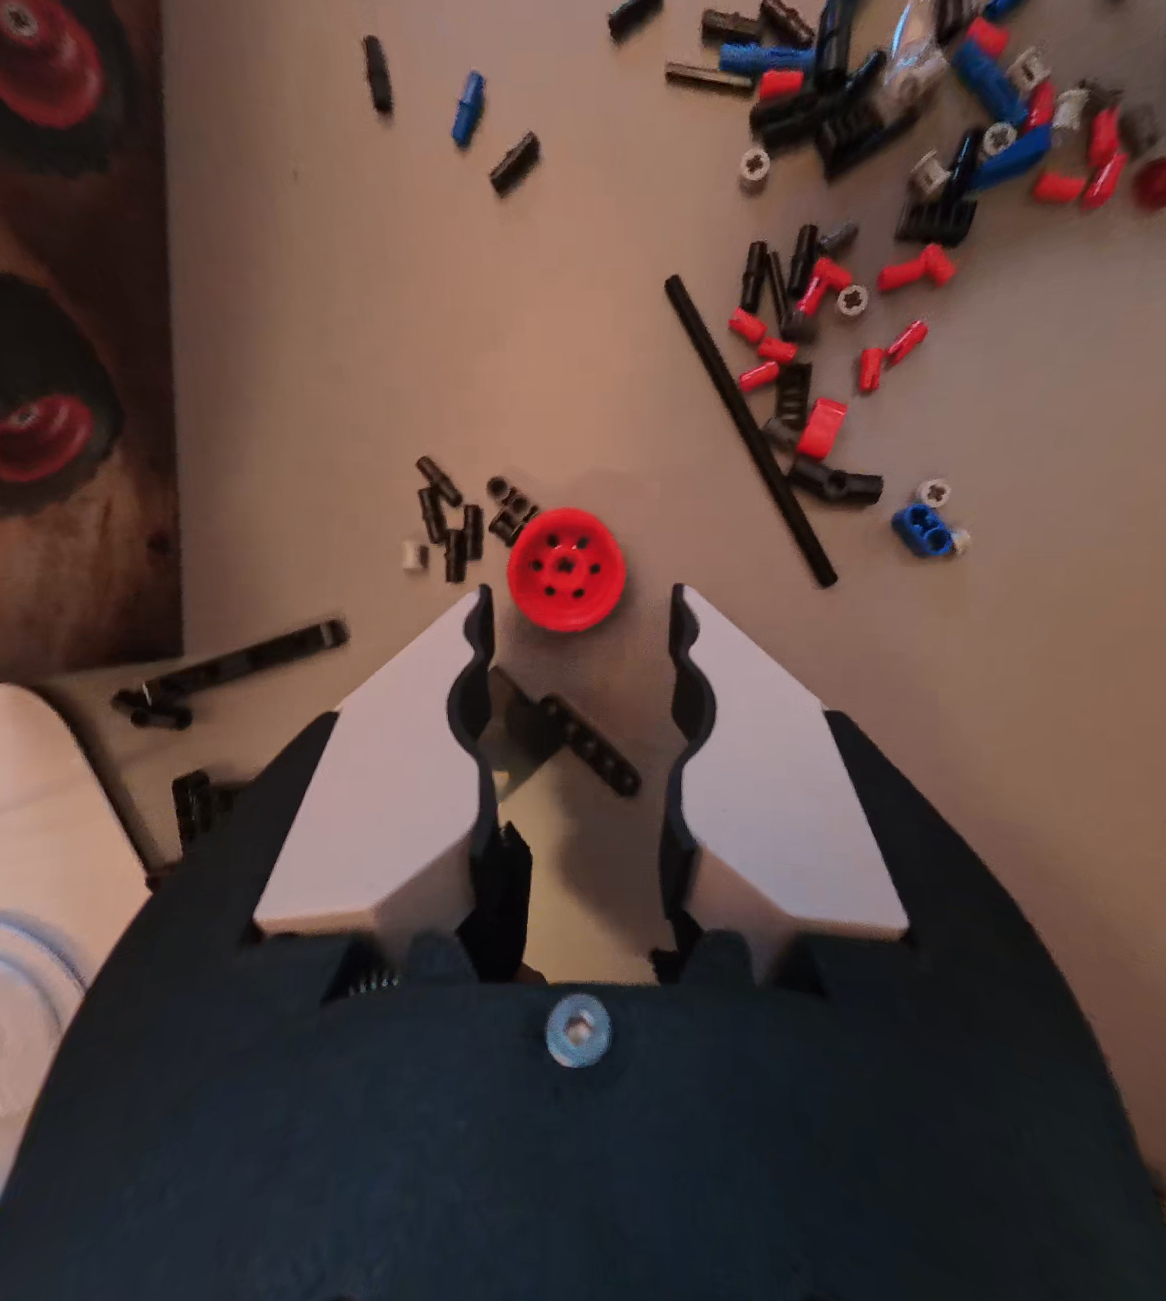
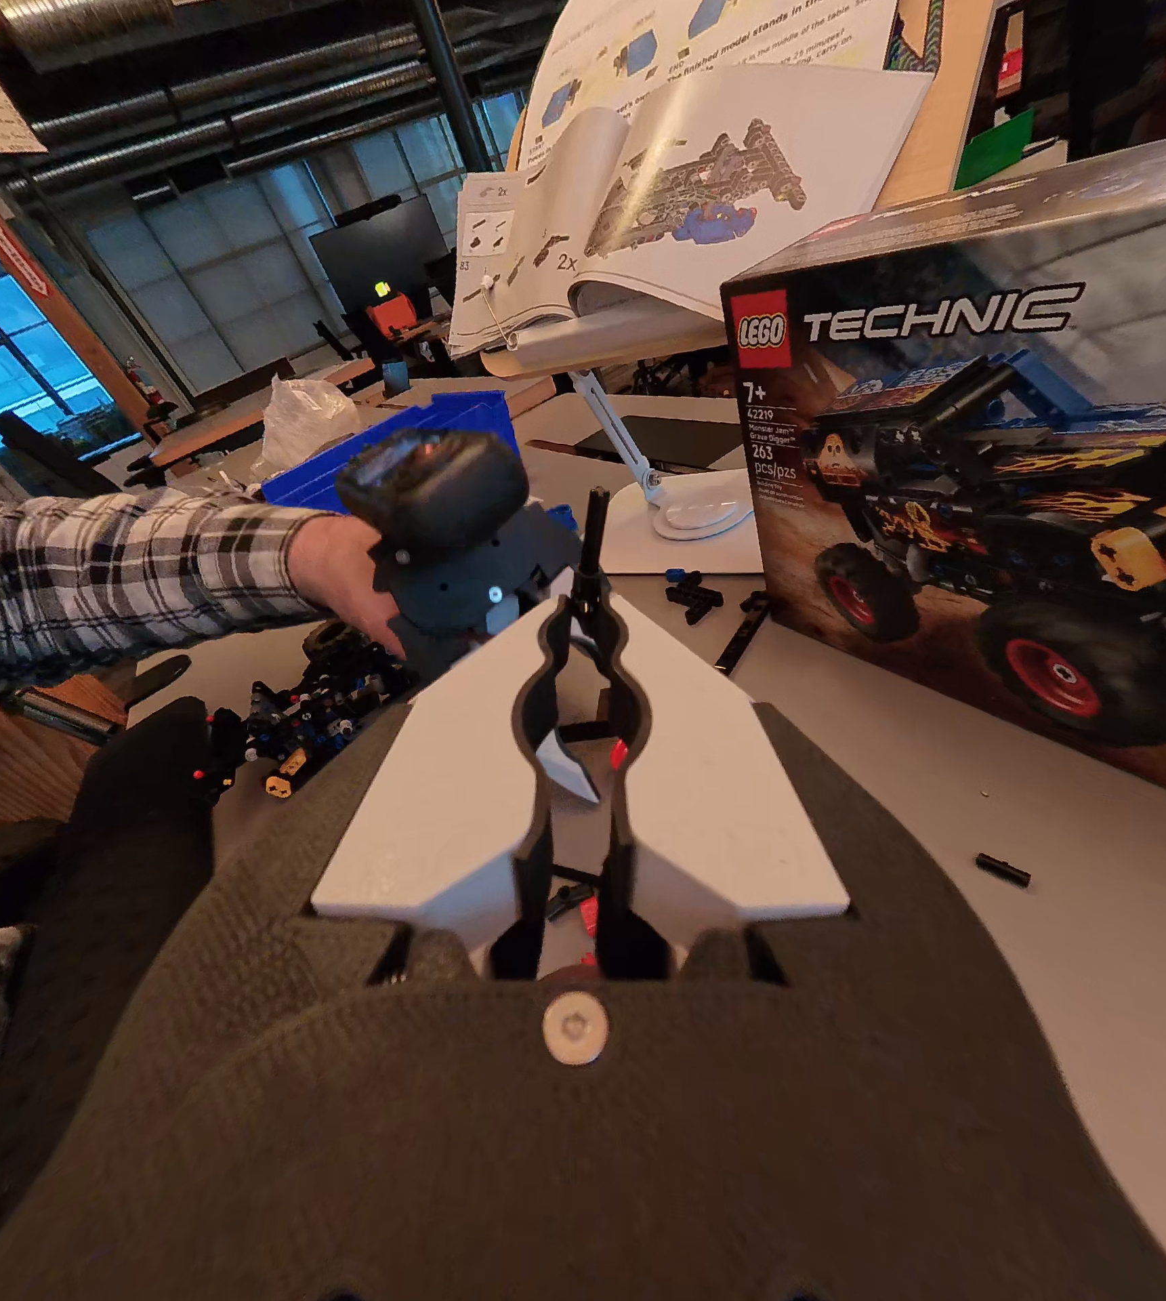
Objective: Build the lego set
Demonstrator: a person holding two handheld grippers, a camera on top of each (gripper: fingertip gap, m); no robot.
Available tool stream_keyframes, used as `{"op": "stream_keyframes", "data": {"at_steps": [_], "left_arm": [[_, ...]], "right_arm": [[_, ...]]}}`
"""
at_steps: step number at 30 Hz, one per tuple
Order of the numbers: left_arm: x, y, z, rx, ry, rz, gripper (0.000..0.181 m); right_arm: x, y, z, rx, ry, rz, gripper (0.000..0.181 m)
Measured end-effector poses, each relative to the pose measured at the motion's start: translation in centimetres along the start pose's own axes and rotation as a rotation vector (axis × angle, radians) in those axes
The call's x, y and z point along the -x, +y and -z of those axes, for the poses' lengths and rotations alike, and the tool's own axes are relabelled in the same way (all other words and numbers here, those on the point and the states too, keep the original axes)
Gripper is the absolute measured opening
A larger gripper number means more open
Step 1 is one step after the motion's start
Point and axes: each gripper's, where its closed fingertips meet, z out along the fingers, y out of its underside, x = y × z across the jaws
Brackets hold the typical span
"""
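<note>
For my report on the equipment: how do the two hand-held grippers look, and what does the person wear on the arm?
Each gripper, left and right, has a broad black textured body, a silver screw at its centre, and two white wedge-shaped fingers lined with wavy black pads. The sleeve is plaid, black, white and grey.

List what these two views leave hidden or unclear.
- Left wrist view: black beam partly hidden behind the left claw.
- Right wrist view: lower end of the black axle hidden inside the right claw.
- Right wrist view: part-built chassis too small and dark.
</note>
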Motion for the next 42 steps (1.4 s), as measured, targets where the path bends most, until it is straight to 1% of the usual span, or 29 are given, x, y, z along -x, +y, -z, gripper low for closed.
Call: {"op": "stream_keyframes", "data": {"at_steps": [1, 2, 3, 6, 9, 11, 12, 14, 15, 18, 20, 22, 23, 26, 28, 32, 35, 41, 42], "left_arm": [[0.0, 0.1, -0.5, 0.022, -0.017, -0.033, 0.043], [0.1, 0.1, -0.8, 0.026, -0.043, -0.059, 0.031], [0.2, -0.1, -0.7, 0.017, -0.057, -0.063, 0.030], [0.0, 0.3, 0.2, 0.016, -0.045, -0.042, 0.030], [1.4, 1.9, 1.8, 0.053, -0.086, -0.018, 0.030], [1.9, 3.3, 2.4, 0.075, -0.056, 0.038, 0.030], [2.1, 4.0, 2.4, 0.092, -0.040, 0.063, 0.033], [2.5, 4.5, 2.4, 0.113, -0.057, 0.055, 0.042], [2.5, 4.2, 2.3, 0.114, -0.076, 0.023, 0.047], [1.7, 1.3, 1.8, 0.071, -0.102, -0.102, 0.047], [1.5, 0.2, 0.6, 0.088, -0.100, -0.150, 0.047], [1.3, -0.6, -0.8, 0.088, -0.092, -0.199, 0.042], [1.4, -1.0, -1.2, 0.079, -0.090, -0.206, 0.035], [1.3, -2.0, -1.8, 0.056, -0.068, -0.188, 0.028], [1.3, -1.9, -1.9, 0.076, -0.083, -0.216, 0.020], [1.4, -1.9, -1.9, 0.072, -0.097, -0.215, 0.015], [0.9, -1.7, -1.7, 0.066, -0.066, -0.193, 0.015], [-1.8, 0.7, 0.0, 0.128, -0.017, -0.223, 0.013], [-2.3, 1.3, 0.4, 0.142, -0.007, -0.221, 0.007]], "right_arm": [[-0.1, -0.1, 0.1, -0.003, 0.001, -0.001, 0.005], [-0.1, -0.1, 0.1, -0.006, 0.002, -0.003, 0.005], [-0.1, -0.2, 0.2, -0.010, 0.002, -0.004, 0.005], [0.1, -0.4, 0.3, -0.018, -0.004, -0.004, 0.005], [0.4, -0.6, 0.3, -0.020, -0.013, 0.002, 0.005], [0.5, -0.6, 0.3, -0.019, -0.017, 0.001, 0.005], [0.5, -0.6, 0.4, -0.018, -0.018, -0.001, 0.005], [0.5, -0.6, 0.4, -0.021, -0.015, -0.002, 0.005], [0.4, -0.7, 0.5, -0.023, -0.014, -0.003, 0.005], [0.2, -0.7, 0.7, -0.028, -0.007, -0.006, 0.005], [0.1, -0.7, 0.7, -0.029, -0.005, -0.011, 0.005], [0.0, -0.8, 0.8, -0.031, -0.003, -0.012, 0.005], [-0.1, -0.8, 0.8, -0.033, -0.002, -0.013, 0.005], [-0.2, -0.9, 1.0, -0.040, -0.002, -0.017, 0.005], [-0.2, -1.0, 1.1, -0.044, -0.004, -0.018, 0.005], [0.0, -1.1, 1.1, -0.044, -0.008, -0.015, 0.005], [-0.1, -1.2, 1.3, -0.049, -0.006, -0.018, 0.005], [0.2, -1.3, 1.3, -0.053, -0.017, -0.015, 0.005], [0.3, -1.3, 1.2, -0.052, -0.021, -0.014, 0.005]]}}
